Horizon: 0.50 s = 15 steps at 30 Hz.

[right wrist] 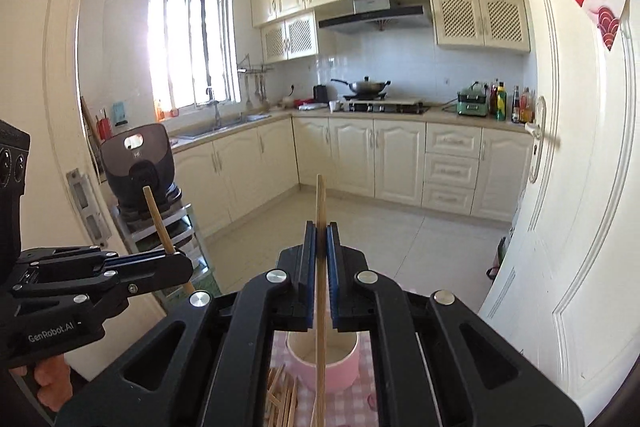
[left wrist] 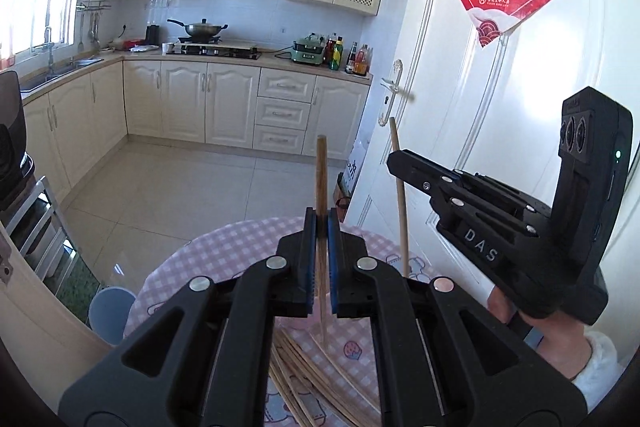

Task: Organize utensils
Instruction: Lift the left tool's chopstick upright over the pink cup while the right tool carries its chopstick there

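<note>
The fingers of the left gripper (left wrist: 321,223) are pressed onto a single wooden chopstick (left wrist: 321,187), which stands near upright between the blue pads, its top pointing to 12 o'clock in the left wrist view. The fingers of the right gripper (right wrist: 321,235) pinch a second, paler chopstick (right wrist: 320,203) in the same upright way. From the left wrist camera the right gripper (left wrist: 396,157) sits at about 3 o'clock, well above the surface (left wrist: 224,251) with its pink checked cloth.

Directly below the right gripper, at 6 o'clock in its own view, stands a pink cup (right wrist: 340,367), and the lower end of its chopstick reaches down across the cup's opening; whether the tip is already inside cannot be told. The cup's visible interior looks empty otherwise.

A loose pile of chopsticks (left wrist: 304,379) lies scattered on the cloth beneath the left gripper, beside the cup at roughly 7 o'clock in the right view. By this evidence the task seems to be at an early stage: two sticks are lifted, none clearly stowed, and most of the pile is left to collect.
</note>
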Each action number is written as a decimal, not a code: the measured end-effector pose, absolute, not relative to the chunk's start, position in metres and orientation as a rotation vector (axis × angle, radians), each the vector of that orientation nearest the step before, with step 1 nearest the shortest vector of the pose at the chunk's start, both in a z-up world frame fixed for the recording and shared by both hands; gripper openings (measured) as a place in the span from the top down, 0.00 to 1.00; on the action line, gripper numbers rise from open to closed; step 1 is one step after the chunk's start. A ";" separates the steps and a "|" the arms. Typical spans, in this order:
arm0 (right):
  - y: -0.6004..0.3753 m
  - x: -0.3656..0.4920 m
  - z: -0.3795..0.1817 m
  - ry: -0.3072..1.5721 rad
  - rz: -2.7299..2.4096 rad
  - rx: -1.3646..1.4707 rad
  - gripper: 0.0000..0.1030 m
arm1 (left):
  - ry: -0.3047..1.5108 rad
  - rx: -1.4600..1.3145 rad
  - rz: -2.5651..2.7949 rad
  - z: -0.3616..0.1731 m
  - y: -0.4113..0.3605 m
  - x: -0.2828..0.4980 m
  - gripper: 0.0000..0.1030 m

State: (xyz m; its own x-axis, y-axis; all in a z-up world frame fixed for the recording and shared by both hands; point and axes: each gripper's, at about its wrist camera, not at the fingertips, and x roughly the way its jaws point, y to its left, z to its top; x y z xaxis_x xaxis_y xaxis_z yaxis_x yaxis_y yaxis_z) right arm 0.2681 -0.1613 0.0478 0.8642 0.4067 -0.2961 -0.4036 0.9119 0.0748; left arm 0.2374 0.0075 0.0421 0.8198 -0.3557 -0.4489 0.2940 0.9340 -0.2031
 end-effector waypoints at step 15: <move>-0.151 0.299 0.052 0.069 0.336 0.071 0.96 | 0.366 -0.149 -0.276 0.053 0.005 0.273 0.95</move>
State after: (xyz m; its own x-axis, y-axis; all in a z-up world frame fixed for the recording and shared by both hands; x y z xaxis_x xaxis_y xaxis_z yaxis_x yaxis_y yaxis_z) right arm 0.2989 -0.1510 0.0516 0.9419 0.3312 -0.0564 -0.3263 0.9418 0.0807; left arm 0.2734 0.0048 0.0534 0.8970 -0.2922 -0.3318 0.2386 0.9517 -0.1933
